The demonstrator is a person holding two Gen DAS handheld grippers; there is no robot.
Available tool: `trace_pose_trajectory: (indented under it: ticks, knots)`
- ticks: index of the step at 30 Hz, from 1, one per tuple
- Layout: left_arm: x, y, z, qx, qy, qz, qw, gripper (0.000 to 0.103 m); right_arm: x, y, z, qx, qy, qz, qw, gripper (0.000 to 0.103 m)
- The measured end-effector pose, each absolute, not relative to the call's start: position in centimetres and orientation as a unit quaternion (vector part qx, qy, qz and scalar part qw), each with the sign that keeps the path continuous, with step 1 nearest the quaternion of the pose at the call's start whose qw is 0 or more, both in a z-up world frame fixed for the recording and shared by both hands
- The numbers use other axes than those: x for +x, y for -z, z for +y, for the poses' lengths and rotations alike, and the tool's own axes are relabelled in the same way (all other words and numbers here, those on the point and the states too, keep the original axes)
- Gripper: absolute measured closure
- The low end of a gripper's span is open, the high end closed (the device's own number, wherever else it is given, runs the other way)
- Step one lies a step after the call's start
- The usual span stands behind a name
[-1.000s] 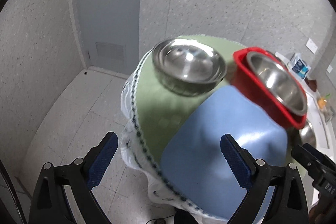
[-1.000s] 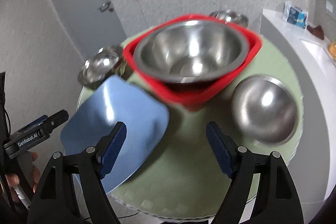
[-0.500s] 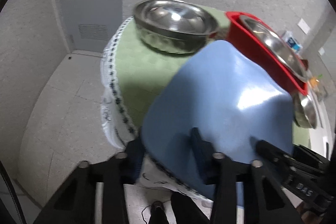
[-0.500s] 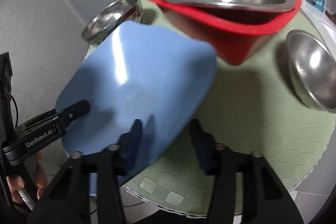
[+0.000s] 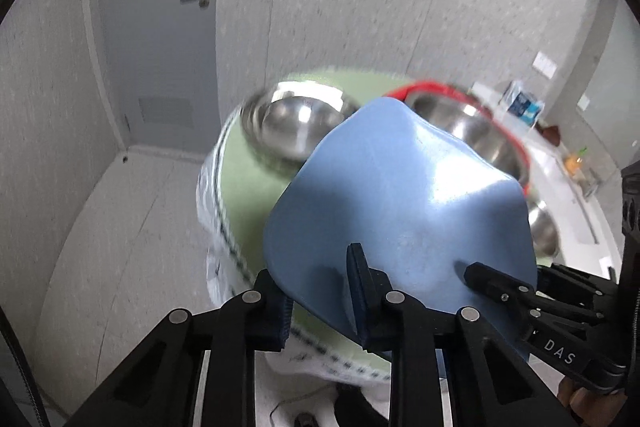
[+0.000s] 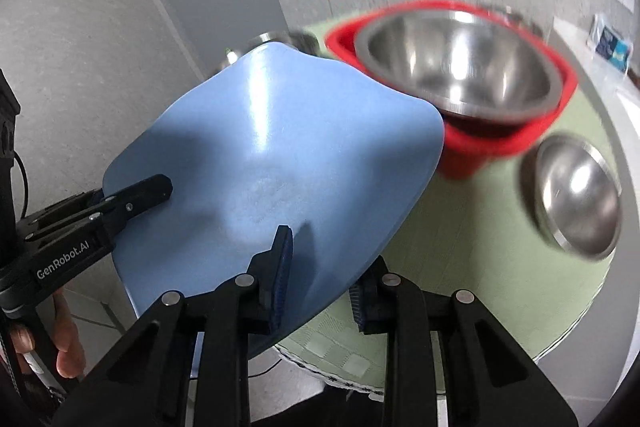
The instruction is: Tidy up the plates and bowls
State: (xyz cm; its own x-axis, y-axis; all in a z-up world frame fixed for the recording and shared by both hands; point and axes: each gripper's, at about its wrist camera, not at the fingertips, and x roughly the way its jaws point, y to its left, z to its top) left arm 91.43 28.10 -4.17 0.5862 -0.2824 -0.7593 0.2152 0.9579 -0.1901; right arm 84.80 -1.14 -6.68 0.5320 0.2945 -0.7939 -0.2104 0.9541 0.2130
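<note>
**Both grippers clamp the blue plate above the table edge**

Left gripper [image 5: 320,291] and right gripper [image 6: 316,275] are each closed on the near rim of the glossy blue squarish plastic plate [image 6: 280,155], one finger above and one below. The plate is tilted up, over the near edge of the round table under a green woven cloth [image 6: 480,259]. Beyond it sits a red square plastic bowl [image 6: 500,143] with a large steel bowl [image 6: 460,63] nested inside; another steel bowl [image 5: 296,123] stands left, and a smaller one [image 6: 576,195] right. The step in hand looks like carrying the plate to its place (where is not evident). The next move calls for both grippers travelling together, keeping the plate clear of the red bowl's rim.
</note>
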Motion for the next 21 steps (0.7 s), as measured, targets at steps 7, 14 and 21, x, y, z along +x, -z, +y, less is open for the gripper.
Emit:
trace_pose_trajectory:
  ticks: [7, 14, 21]
  knots:
    - [93.1, 0.5, 24.8, -0.036, 0.162, 0.397, 0.903, 0.082, 87.1, 2.5, -4.0, 0.044, -0.134, 0.425, 0.894, 0.077]
    - [97.4, 1.5, 19.3, -0.032, 0.181, 0.401, 0.898, 0.081, 91.7, 2.0, -9.1, 0.040, -0.119, 0.425, 0.896, 0.077]
    - [104.0, 5.3, 14.8, -0.045, 0.170, 0.433, 0.884, 0.081, 96.6, 4.0, -13.1, 0.017, -0.129, 0.463, 0.877, 0.077]
